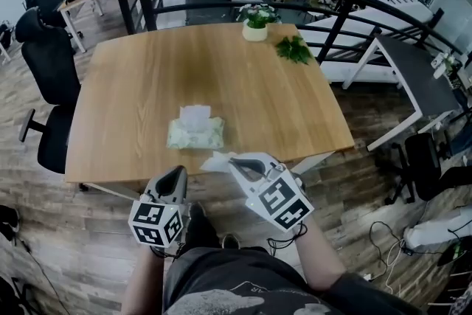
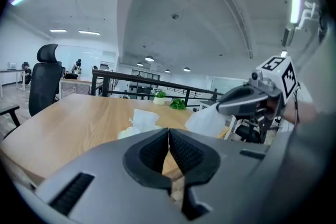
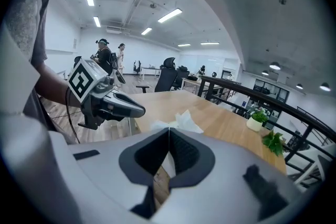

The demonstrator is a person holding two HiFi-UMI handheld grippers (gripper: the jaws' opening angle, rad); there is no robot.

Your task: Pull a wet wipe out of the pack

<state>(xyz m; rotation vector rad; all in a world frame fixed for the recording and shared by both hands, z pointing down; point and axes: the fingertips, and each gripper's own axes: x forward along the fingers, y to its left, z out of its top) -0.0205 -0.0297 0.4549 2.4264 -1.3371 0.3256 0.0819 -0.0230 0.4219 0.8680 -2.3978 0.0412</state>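
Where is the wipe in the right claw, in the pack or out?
Out. The right claw pinches the wipe, which hangs apart from the pack.

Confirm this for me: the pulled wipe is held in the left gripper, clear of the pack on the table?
Not right: the wipe is held in the right gripper, not the left, as the head view shows. The left gripper is shut and empty. The wipe is clear of the pack on the table.

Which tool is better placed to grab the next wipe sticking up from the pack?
Left, probably. The left tool is shut on nothing and sits just short of the pack, while the right tool is clamped on a pulled-out wipe.
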